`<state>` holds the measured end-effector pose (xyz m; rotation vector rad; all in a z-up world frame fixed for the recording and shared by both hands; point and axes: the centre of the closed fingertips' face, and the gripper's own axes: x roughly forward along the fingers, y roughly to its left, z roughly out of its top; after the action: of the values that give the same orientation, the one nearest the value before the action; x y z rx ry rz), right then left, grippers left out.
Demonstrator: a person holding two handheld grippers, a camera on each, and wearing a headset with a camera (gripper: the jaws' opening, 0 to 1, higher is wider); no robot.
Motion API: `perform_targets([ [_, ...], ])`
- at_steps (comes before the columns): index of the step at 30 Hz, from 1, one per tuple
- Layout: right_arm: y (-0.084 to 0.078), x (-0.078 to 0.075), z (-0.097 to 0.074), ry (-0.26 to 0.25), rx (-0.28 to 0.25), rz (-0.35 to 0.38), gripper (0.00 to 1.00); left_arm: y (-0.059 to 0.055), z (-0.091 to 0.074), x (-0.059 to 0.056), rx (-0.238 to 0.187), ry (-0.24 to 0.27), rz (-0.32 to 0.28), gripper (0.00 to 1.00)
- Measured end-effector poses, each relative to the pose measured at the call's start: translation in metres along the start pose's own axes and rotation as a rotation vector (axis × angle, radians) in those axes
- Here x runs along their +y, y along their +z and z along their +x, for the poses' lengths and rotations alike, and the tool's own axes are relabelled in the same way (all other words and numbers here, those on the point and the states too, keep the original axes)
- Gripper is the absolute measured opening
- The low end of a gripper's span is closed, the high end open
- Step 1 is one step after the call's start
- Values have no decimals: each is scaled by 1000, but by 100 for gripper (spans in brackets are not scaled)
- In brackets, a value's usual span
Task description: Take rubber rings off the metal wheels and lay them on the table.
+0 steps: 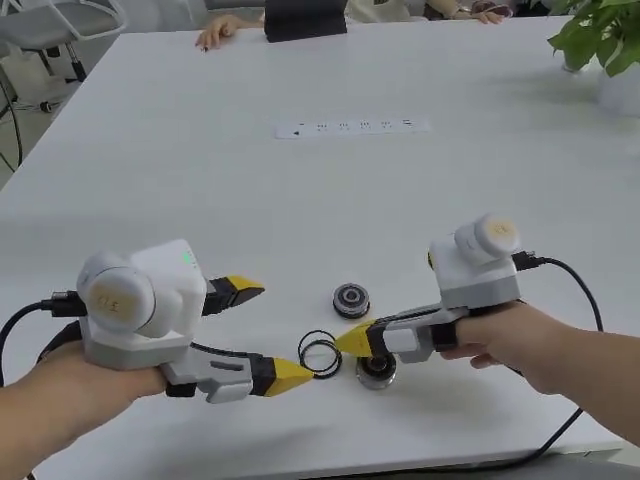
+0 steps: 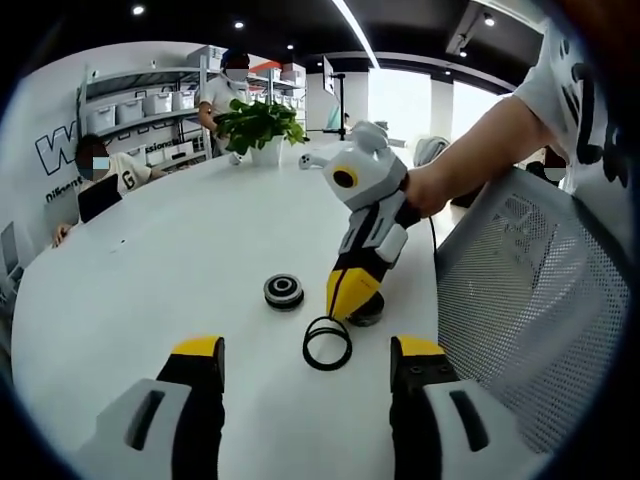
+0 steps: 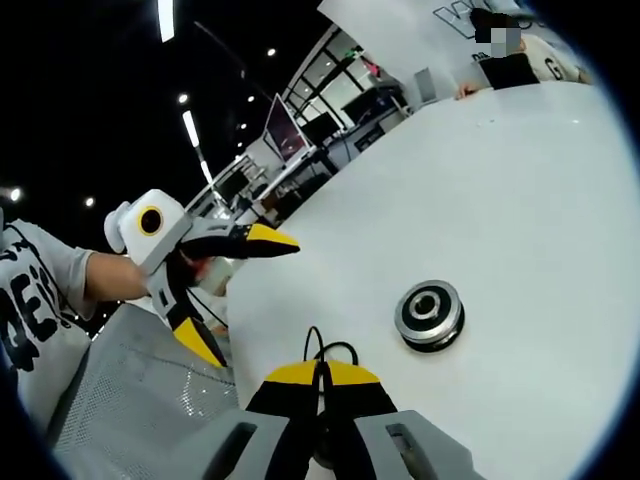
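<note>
Two thin black rubber rings (image 1: pixel 319 352) lie overlapping on the white table (image 1: pixel 300 200). My right gripper (image 1: pixel 354 341) is shut, its yellow tips pinching the edge of a rubber ring (image 3: pixel 322 348). One metal wheel (image 1: pixel 376 370) sits just under that gripper. A second metal wheel (image 1: pixel 351 299), with a dark ring around it, stands apart behind (image 3: pixel 430 312). My left gripper (image 1: pixel 268 332) is open just left of the rings, nothing between its fingers; in its own view the rings (image 2: pixel 328 343) lie ahead between the jaws, with the right gripper (image 2: pixel 352 293) beyond.
A white power strip (image 1: pixel 350 127) lies mid-table. A potted plant (image 1: pixel 600 35) stands at the far right corner. A person's hand (image 1: pixel 220 30) and a dark device (image 1: pixel 305 18) are at the far edge. A mesh chair (image 2: pixel 540 290) is beside the table.
</note>
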<state>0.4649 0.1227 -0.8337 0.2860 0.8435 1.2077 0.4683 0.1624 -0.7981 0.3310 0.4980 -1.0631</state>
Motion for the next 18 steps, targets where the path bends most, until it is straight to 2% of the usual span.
perform_targets([
  [4,0,0,1,1,5,-17,0,-1,1,-1,3,-1,-1,65],
  [11,-7,0,3,-17,56,-71,0,-1,1,-1,7,-3,-1,64],
  [18,-5,-2,3,-31,53,-90,0,-4,1,-1,18,-3,-1,64],
])
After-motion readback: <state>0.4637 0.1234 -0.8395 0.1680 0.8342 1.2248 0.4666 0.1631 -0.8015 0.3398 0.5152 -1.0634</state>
